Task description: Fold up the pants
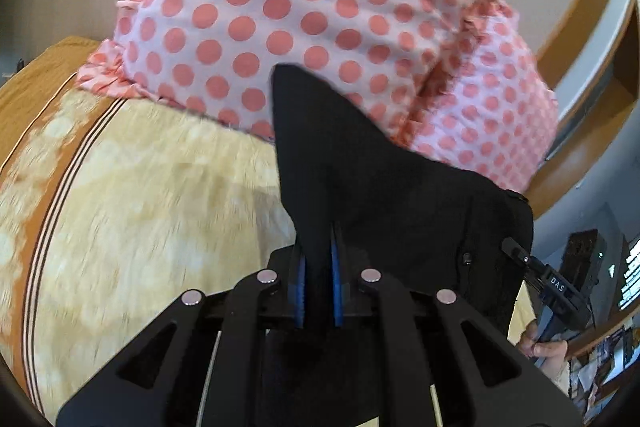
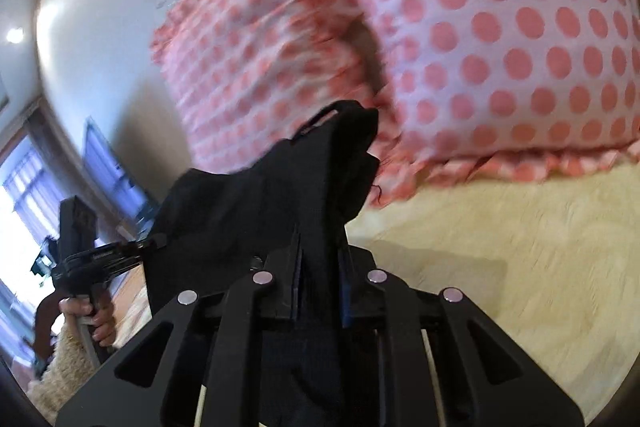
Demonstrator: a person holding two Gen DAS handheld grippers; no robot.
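The black pants [image 1: 384, 187] hang stretched between my two grippers, lifted above the bed. My left gripper [image 1: 319, 259] is shut on one edge of the cloth, which rises in a peak between its blue pads. My right gripper [image 2: 320, 259] is shut on the other edge of the pants [image 2: 256, 195]; a belt loop sticks up at the top. In the left wrist view the right gripper [image 1: 516, 251] shows at the right edge of the cloth. In the right wrist view the left gripper [image 2: 156, 241] shows at the left edge.
A cream and orange patterned bedspread [image 1: 140, 207] lies below, also in the right wrist view [image 2: 500, 247]. Pink pillows with red polka dots [image 1: 320, 7] stand at the head of the bed, close behind the pants. A bright window [image 2: 24, 207] is at the left.
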